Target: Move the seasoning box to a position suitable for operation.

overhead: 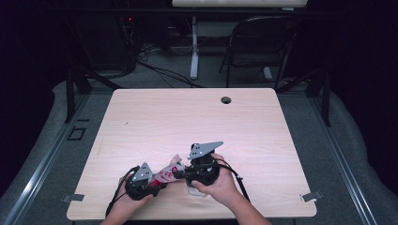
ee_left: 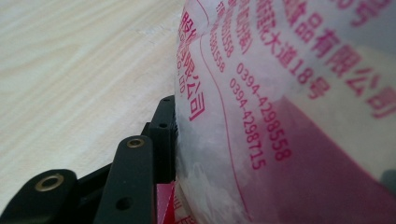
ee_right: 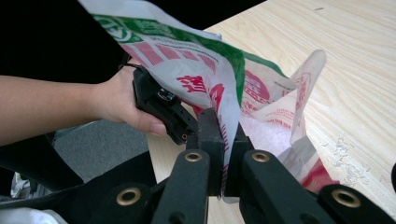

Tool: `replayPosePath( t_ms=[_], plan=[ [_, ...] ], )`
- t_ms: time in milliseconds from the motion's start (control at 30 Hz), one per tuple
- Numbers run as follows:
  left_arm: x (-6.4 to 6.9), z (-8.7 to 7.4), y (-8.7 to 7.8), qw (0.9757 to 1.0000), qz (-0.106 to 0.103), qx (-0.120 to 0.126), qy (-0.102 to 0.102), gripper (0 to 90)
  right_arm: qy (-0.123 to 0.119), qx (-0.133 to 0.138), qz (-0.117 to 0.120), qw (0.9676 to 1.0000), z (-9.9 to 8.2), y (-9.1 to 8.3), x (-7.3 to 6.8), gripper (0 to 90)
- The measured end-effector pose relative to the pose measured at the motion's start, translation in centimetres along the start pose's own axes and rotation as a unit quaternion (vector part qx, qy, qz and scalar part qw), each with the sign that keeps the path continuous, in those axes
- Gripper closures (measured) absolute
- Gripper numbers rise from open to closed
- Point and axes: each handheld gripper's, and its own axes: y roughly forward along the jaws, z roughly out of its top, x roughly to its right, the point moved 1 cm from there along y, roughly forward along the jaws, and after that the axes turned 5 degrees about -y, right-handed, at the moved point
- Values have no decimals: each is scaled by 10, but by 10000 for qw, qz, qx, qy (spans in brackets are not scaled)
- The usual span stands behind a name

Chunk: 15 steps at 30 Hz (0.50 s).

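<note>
A thin plastic bag (overhead: 167, 172) printed in red, white and green hangs between both grippers near the table's front edge. My right gripper (ee_right: 225, 128) is shut on its upper edge, the film pinched flat between the two jaws. White grains (ee_right: 266, 133) lie inside the bag's open mouth. My left gripper (overhead: 158, 182) holds the bag's other side. In the left gripper view one black finger (ee_left: 161, 135) presses against the printed film (ee_left: 280, 116), and the other finger is hidden behind it. A hand (ee_right: 123, 105) grips the left gripper's body.
A few white grains (ee_right: 344, 156) lie spilled on the light wood table (overhead: 187, 122) beside the bag. A cable hole (overhead: 225, 100) sits at the far edge. Metal clips (overhead: 310, 196) mark the front corners. A folding chair (overhead: 263, 42) stands beyond the table.
</note>
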Motion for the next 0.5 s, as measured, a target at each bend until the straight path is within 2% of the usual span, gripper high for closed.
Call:
replayPosePath(
  t_ms=[100,200,300,367,433,500],
  plan=[
    [1,4,-3,9998,173,1,93,596,24,77,4,10000,0,-2,0,900],
    [2,7,-6,9987,451,-11,221,598,34,97,-2,9999,0,-4,1,896],
    [5,10,-7,9961,781,-34,407,599,57,149,-15,9999,-1,-6,3,879],
    [6,11,-7,9950,871,-88,490,601,40,138,-60,9999,-2,-7,3,863],
    [9,13,-6,9921,1069,-107,641,601,26,132,-80,9999,-3,-8,4,838],
    [11,14,-6,9903,1165,-142,746,602,31,122,-121,9998,-4,-10,4,810]
  ],
)
